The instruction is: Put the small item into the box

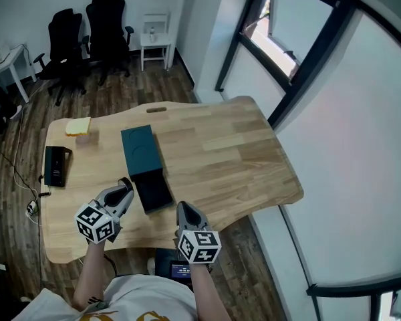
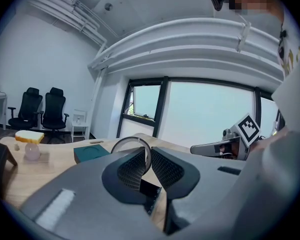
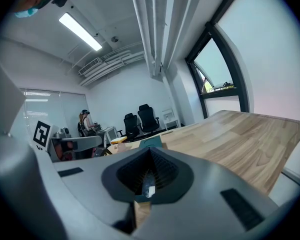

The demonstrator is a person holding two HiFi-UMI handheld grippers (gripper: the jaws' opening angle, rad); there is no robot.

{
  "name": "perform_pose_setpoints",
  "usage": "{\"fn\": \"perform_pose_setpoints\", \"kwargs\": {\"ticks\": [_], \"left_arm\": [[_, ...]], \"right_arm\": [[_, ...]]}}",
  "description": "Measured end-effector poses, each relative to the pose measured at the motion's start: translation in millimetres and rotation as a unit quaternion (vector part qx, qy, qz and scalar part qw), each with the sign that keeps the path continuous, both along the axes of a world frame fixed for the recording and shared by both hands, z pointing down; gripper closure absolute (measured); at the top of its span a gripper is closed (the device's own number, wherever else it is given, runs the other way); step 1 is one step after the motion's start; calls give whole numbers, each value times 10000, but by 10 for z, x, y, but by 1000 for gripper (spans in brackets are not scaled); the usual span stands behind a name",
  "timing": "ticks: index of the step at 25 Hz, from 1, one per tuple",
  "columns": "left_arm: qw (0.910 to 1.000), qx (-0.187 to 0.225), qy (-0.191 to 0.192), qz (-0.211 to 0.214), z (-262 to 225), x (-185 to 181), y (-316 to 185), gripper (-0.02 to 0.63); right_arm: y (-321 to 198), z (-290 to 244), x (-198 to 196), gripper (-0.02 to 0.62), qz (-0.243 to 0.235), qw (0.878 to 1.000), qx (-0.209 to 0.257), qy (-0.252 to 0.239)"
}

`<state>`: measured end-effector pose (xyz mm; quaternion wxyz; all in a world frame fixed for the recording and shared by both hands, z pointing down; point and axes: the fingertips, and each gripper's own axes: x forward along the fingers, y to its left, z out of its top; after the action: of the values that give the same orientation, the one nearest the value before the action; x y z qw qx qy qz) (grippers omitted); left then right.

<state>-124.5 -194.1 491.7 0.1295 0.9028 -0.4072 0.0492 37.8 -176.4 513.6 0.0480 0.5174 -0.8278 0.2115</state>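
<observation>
My left gripper (image 2: 149,165) is shut on a small round item (image 2: 126,143) with a thin grey rim, pinched at its edge so it stands above the pads. In the head view this gripper (image 1: 125,187) hovers at the left edge of the open dark box (image 1: 153,190), part of which shows under the jaws (image 2: 149,193). The box's teal lid (image 1: 139,150) lies just behind it on the wooden table (image 1: 234,159). My right gripper (image 1: 183,210) hangs near the table's front edge, right of the box, with its jaws together and nothing held (image 3: 150,177).
A yellow sponge (image 1: 78,126) and a black device (image 1: 56,165) lie at the table's left end. Two black office chairs (image 1: 87,32) and a white side table (image 1: 155,42) stand behind. Windows run along the right side.
</observation>
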Motion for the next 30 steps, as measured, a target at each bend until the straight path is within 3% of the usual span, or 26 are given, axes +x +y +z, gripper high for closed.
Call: {"fn": "perform_pose_setpoints", "kwargs": {"ticks": [6,24,30], "left_arm": [[10000,-17,-37,2,42,64,-167,566],[9957,-814,-380,246,845,295,-508,566],[9891,-1113,-874,419,1216,348,-605,566]], "right_arm": [[-132,56,76,591,41,10000,5,-20],[-431,581,248,591,152,9986,-496,100],[-514,804,285,591,154,9967,-791,66]]}}
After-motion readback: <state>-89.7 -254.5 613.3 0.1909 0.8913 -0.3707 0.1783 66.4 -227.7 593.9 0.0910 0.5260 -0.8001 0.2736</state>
